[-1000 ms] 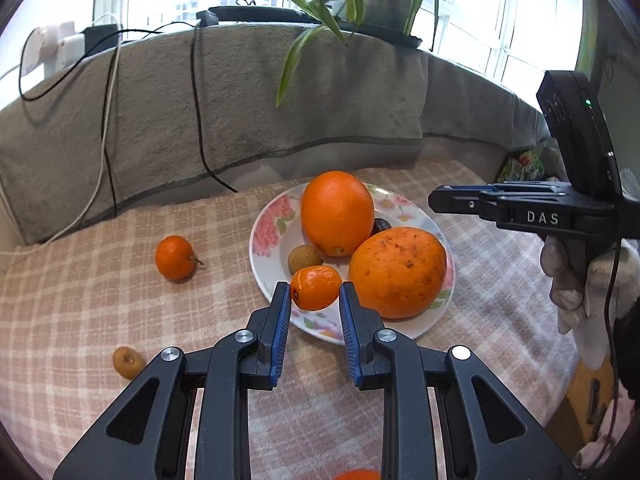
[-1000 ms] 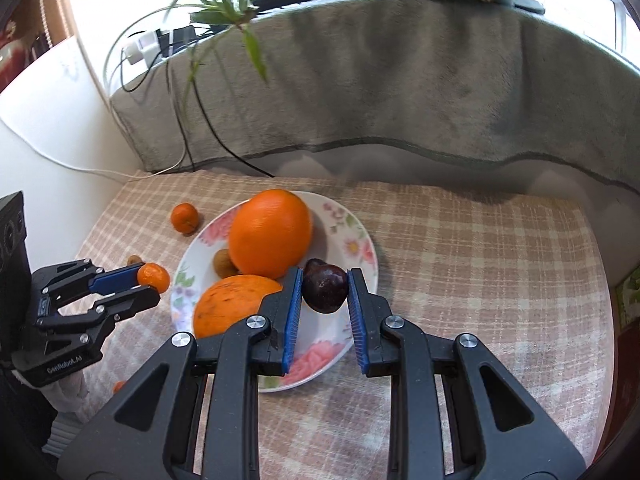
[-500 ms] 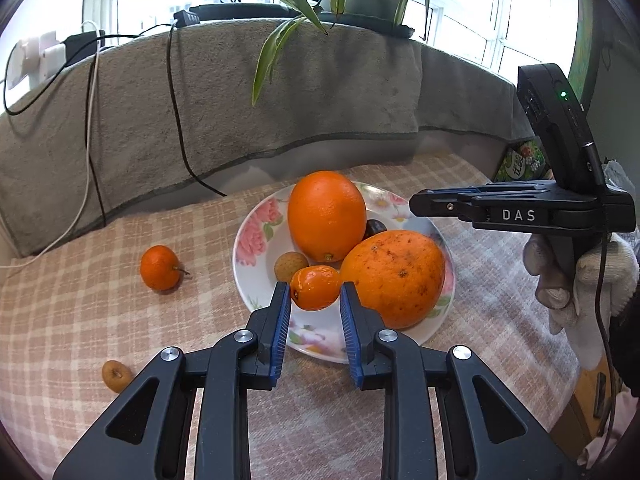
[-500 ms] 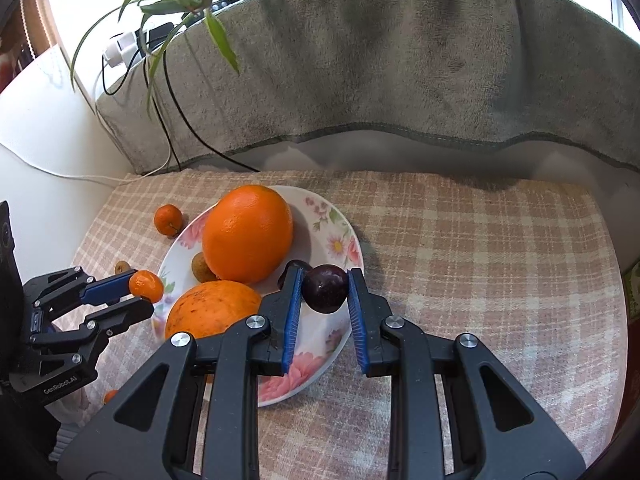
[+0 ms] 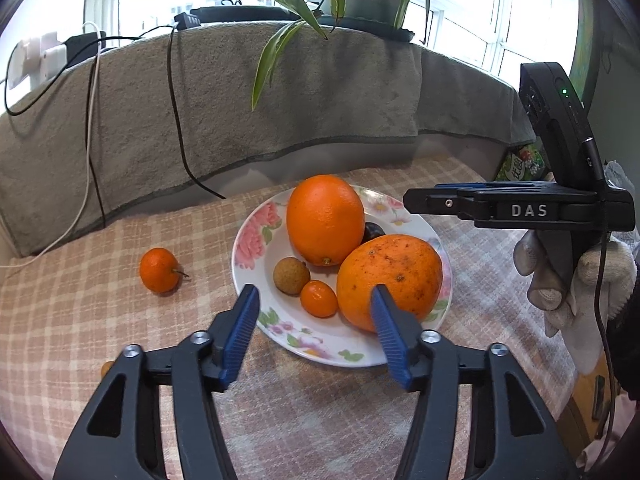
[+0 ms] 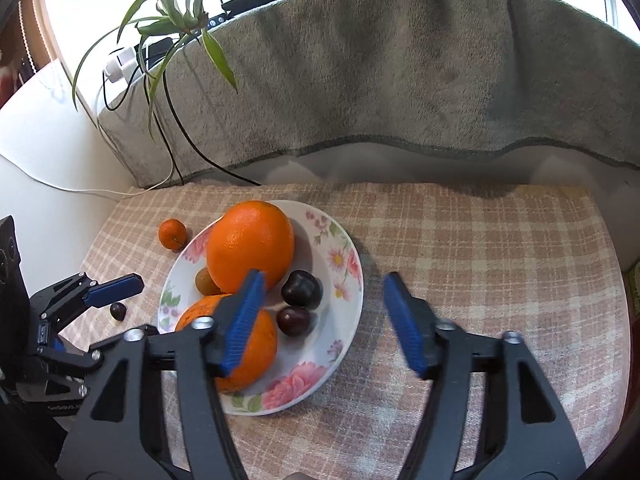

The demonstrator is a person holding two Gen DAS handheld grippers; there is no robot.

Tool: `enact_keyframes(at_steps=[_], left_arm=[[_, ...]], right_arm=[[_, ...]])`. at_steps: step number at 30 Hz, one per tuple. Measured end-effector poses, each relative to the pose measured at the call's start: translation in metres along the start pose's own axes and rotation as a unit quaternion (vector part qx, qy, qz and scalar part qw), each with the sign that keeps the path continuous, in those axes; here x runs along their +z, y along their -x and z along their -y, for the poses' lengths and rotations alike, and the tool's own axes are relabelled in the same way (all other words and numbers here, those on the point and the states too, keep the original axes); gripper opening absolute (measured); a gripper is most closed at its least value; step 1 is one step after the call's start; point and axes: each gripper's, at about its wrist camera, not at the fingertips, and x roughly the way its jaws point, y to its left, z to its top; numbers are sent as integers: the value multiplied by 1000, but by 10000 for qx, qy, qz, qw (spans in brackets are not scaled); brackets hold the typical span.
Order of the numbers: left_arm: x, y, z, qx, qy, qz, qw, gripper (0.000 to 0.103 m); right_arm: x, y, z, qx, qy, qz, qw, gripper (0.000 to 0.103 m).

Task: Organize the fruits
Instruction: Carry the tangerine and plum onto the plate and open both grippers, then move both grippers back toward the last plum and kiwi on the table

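Observation:
A floral plate (image 5: 256, 256) (image 6: 348, 280) holds a smooth orange (image 5: 325, 219) (image 6: 250, 246), a rough orange (image 5: 390, 280) (image 6: 244, 344), a brown longan (image 5: 291, 275), a small kumquat (image 5: 319, 299) and two dark plums (image 6: 301, 289) (image 6: 294, 321). My left gripper (image 5: 314, 310) is open above the plate's near rim, the kumquat lying between and beyond its tips. My right gripper (image 6: 322, 302) is open above the plate's right side, empty. A mandarin (image 5: 159, 269) (image 6: 172, 233) lies on the cloth left of the plate.
A checked cloth (image 5: 120, 320) covers the table. A grey towel-draped ledge (image 5: 240, 100) stands behind, with cables and a hanging plant (image 5: 304, 12). A small dark fruit (image 6: 118, 311) lies on the cloth near the left gripper. A small brown fruit (image 5: 106, 368) peeks beside the left finger.
Both grippers have opened. The kumquat has dropped from the left gripper onto the plate, and the plum has dropped from the right gripper onto the plate beside another plum.

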Motion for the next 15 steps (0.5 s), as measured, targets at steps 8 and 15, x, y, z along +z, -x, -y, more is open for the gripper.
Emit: enact_keyframes(at_steps=[8, 15], left_arm=[[1, 7, 4, 220, -46, 35, 9997, 80], [1, 17, 4, 288, -80, 128, 9995, 80]], right_arm=[[2, 11, -3, -36, -22, 203, 9998, 87], [2, 24, -11, -54, 19, 338, 9994, 87]])
